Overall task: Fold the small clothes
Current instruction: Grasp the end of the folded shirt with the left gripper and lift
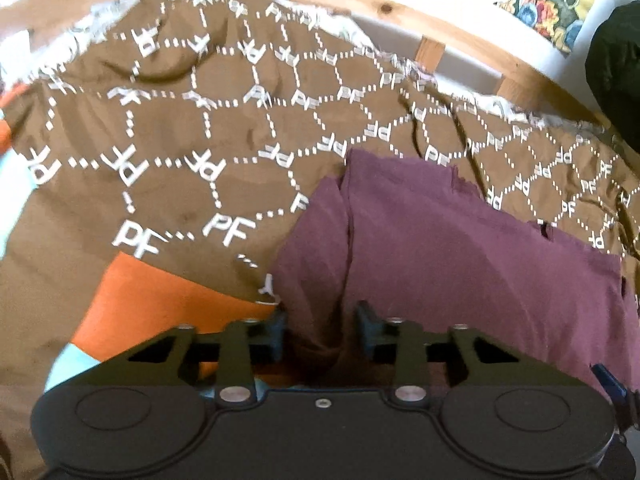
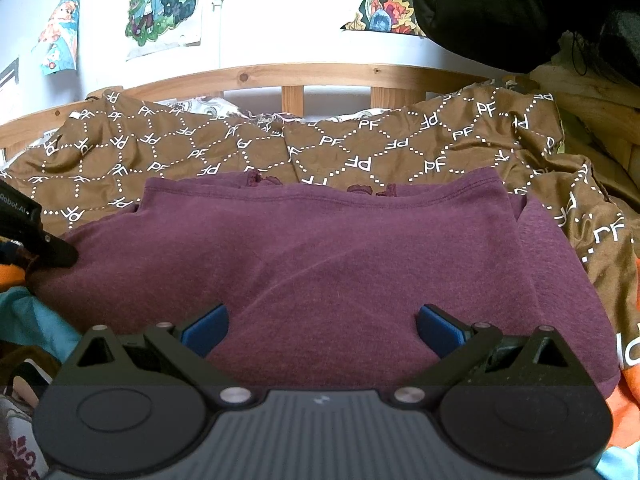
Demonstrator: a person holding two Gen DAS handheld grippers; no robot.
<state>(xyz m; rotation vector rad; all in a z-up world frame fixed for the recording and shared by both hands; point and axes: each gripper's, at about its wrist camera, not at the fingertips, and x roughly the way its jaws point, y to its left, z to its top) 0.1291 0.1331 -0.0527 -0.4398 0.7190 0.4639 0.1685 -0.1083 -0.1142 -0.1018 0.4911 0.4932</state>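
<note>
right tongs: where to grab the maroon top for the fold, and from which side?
Probably the near hem of the maroon top, from its near right side, low. It lies flat; the left tongs already pinch the opposite edge, and the right tongs hover open above it.

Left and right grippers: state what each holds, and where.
Left gripper pinches a bunched fold at the purple garment's near left edge. Right gripper holds nothing.

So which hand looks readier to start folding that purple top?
The left. The left gripper already has a bunch of the purple knit top between its narrowed fingers. The right gripper hangs wide open above it, gripping nothing.
</note>
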